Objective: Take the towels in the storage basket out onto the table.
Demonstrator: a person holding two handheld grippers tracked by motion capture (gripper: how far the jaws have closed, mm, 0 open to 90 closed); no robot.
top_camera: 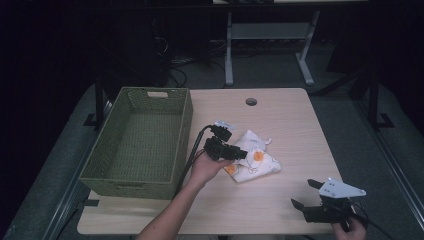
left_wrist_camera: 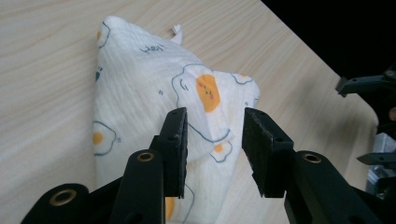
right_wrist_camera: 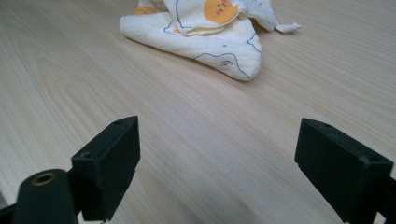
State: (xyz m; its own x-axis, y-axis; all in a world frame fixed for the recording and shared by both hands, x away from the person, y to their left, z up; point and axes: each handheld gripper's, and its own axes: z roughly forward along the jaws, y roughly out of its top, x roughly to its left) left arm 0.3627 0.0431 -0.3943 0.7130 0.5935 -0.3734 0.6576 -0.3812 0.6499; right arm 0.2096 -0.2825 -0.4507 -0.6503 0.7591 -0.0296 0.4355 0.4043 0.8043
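A crumpled white cloth (top_camera: 261,161) printed with fried eggs lies near the middle of the wooden table (top_camera: 285,120). My left gripper (top_camera: 242,154) is at the cloth's left edge. In the left gripper view its jaws stand open (left_wrist_camera: 215,151) on either side of a raised fold of the cloth (left_wrist_camera: 140,79), close to it but not pinching. My right gripper (top_camera: 303,193) is by the table's front right corner with its jaws wide open (right_wrist_camera: 219,163) over bare wood. From there the cloth (right_wrist_camera: 210,32) lies well ahead.
A large green woven basket (top_camera: 183,134) with nothing in it stands on the left half of the table, close to my left hand. A round cable hole (top_camera: 251,101) sits near the far edge. Bare wood stretches between the cloth and the right gripper.
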